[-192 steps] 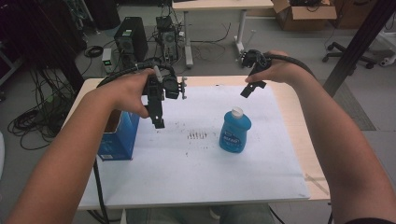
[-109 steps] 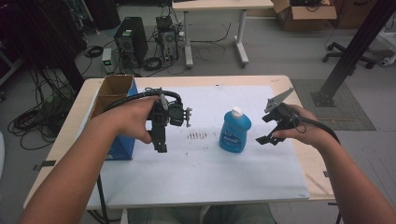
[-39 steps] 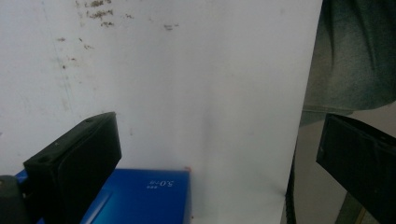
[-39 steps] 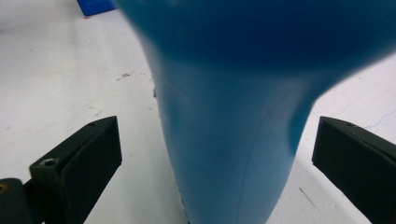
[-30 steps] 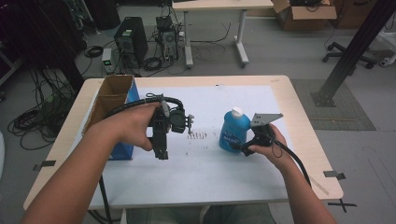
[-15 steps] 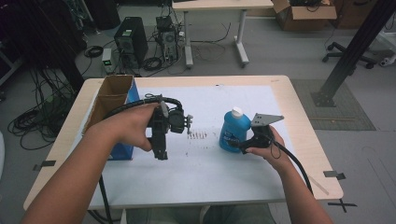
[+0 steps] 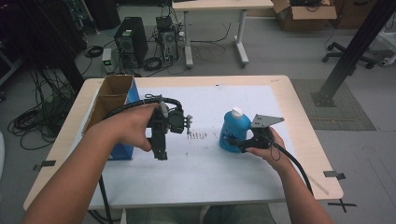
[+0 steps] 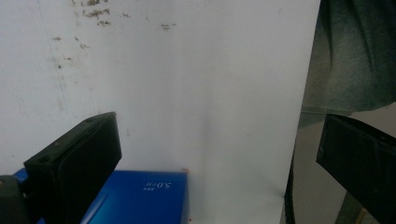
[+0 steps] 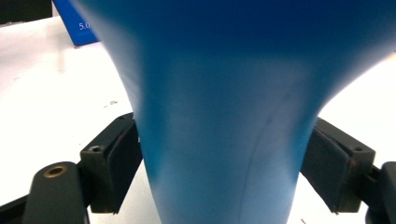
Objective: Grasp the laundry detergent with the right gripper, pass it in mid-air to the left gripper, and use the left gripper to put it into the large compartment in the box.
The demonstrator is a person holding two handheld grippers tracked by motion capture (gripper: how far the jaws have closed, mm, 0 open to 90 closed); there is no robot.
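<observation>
Blue plastic, upright on the white sheet (image 7: 196, 177) covering the table (image 7: 299, 116): the bottle (image 7: 233, 130), white cap up, standing just right of the speckled marks at the sheet's middle. Clamped low on its body from the right by the right gripper (image 7: 233, 141), whose jaws have just been closing; pads (image 9: 116, 163) pressed against both flanks of the narrow waist, probably chosen as the spot slim enough to fit the grip. Held well left of the bottle, the left gripper (image 7: 160, 151), pointing down at bare sheet, jaws wide apart and empty, seemingly waiting its turn. Farther left of the bottle, an open blue carton (image 7: 112, 100), likely the destination. Legible on its side: "5.0", remaining print too small; nothing readable on the bottle.
</observation>
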